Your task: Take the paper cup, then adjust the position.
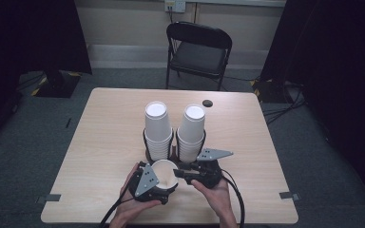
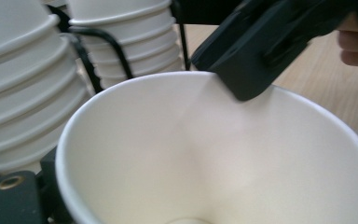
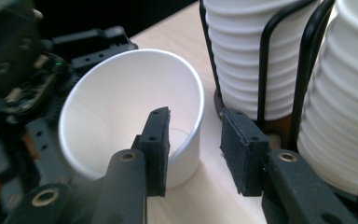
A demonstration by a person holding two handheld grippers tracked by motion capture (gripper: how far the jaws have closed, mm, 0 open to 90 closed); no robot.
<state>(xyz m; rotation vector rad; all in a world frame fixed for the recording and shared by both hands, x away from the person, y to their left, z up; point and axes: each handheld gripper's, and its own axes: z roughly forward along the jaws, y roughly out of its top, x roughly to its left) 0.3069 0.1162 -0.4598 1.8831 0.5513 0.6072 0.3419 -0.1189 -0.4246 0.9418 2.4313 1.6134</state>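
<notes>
On the pale wooden table (image 1: 100, 142), near the person's edge, the left gripper (image 1: 164, 179) clasped a single white paper cup (image 1: 164, 174), mouth up; its jaws were hidden behind the cup in the left gripper view, where the cup's base was cut off. Just right of the cup, the right gripper (image 3: 196, 149) stood released, one jaw inside the rim, the other outside, neither pressing the wall. Behind stood two stacks of white paper cups (image 1: 158, 128) in a black wire holder (image 3: 265, 70), its base seen from the right gripper view.
</notes>
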